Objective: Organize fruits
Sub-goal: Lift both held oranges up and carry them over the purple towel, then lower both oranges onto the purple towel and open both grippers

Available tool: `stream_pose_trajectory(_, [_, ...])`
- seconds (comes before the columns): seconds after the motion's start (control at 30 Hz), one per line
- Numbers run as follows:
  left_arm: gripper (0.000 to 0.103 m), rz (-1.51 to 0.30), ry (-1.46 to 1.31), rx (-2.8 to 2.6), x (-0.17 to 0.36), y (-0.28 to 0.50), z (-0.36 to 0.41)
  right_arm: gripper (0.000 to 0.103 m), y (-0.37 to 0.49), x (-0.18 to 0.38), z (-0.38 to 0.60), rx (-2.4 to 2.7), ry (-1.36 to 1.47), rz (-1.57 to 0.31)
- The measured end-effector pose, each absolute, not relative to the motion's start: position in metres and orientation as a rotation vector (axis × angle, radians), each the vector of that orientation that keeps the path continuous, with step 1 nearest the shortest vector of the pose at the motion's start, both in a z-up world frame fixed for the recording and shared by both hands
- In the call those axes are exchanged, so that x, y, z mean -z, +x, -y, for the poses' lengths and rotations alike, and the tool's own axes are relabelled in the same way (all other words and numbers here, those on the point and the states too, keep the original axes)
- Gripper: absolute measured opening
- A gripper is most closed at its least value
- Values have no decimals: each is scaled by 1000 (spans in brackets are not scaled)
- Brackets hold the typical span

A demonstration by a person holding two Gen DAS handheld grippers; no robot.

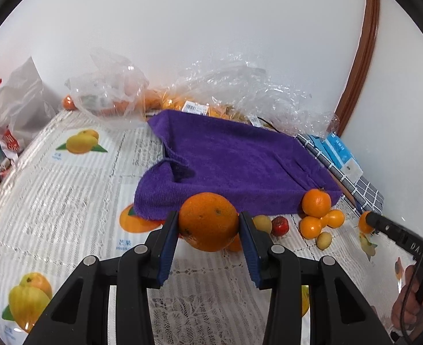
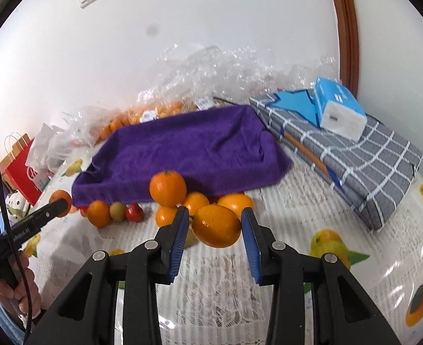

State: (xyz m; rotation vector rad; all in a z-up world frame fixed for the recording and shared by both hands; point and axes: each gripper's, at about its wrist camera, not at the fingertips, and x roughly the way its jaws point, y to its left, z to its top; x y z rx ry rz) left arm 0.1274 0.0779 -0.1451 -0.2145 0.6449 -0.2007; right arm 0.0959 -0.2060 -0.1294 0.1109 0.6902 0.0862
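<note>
loose oranges (image 2: 167, 189): 7; red fruit (image 2: 134, 212): 1; purple towel (image 2: 188, 155): 1; tissue pack (image 2: 339, 109): 1; grippers: 2

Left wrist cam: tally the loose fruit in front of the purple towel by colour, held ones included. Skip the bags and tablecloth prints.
Orange round citrus fruits: 6 (2 of them held)
Yellow-green small oval fruits: 2
Red small round fruit: 1
Total: 9

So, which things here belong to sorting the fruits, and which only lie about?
Belongs:
large orange in left gripper
small orange in right gripper
loose fruit pile
purple towel-covered tray

Lying about:
grey checked cloth
blue tissue pack
clear plastic bags
</note>
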Motion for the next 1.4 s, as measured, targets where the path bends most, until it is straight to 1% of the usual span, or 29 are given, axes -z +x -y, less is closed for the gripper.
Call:
stream_pose_trajectory(0.13, [40,-648,-237,189,131,129,-79,37,108,113,205,-95,101,-658])
stream_pose_trajectory(0.37, [40,-600,-165,128,92,141,-65,37,138,84,196,-133,97,-588])
stream_pose_trajectory(0.63, [40,-603,-188,131,74,191,-52,37,177,70,189,-170,86,-547])
stream_pose_trajectory(0.8, [40,-632,-236,131,81,227,-49,37,209,72,187,-169,76,-545])
stream_pose_trajectory(0.93, [40,-670,-269,130,104,250,-49,37,231,87,185,-170,66,-560])
stream_pose_trajectory(1.13, [40,-737,-268,143,132,262,-46,37,252,121,186,-159,55,-642])
stream_pose_trajectory(1.4, [40,-776,-254,156,145,268,-43,37,266,144,194,-156,72,-716])
